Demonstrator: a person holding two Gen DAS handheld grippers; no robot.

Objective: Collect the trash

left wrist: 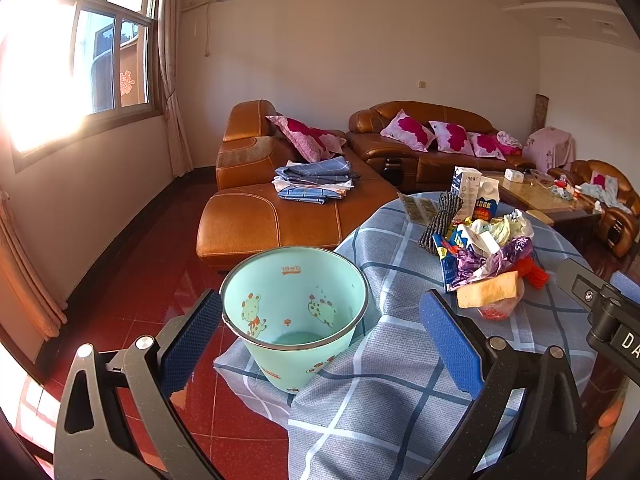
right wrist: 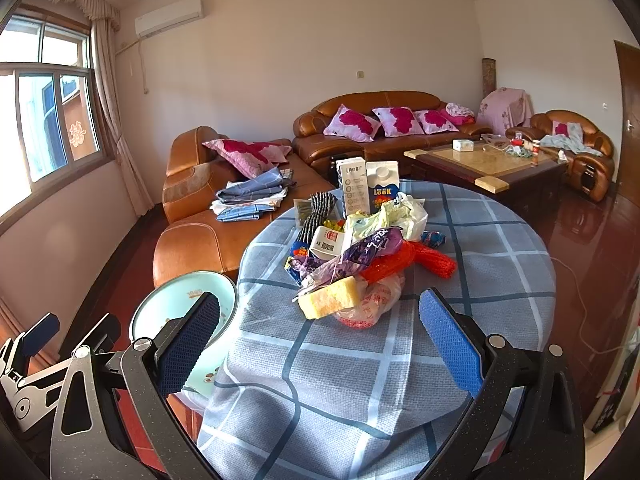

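Note:
A mint green bin (left wrist: pixel 294 312) with cartoon prints stands at the left edge of the round table, empty inside; it also shows in the right wrist view (right wrist: pixel 184 304). My left gripper (left wrist: pixel 324 332) is open, its jaws wide on either side of the bin. A trash pile (right wrist: pixel 360 256) lies mid-table: a yellow sponge (right wrist: pixel 330 298), purple wrapper, red net bag (right wrist: pixel 416 260), plastic bags, two cartons (right wrist: pixel 368 190). The pile also shows in the left wrist view (left wrist: pixel 488 256). My right gripper (right wrist: pixel 320 332) is open and empty, just short of the sponge.
The table wears a blue-grey checked cloth (right wrist: pixel 400 360). Orange leather sofas (left wrist: pixel 280 208) with pink pillows stand behind, folded cloths on one. A coffee table (right wrist: pixel 480 164) with small items is at right. Red tiled floor (left wrist: pixel 140 280) lies left.

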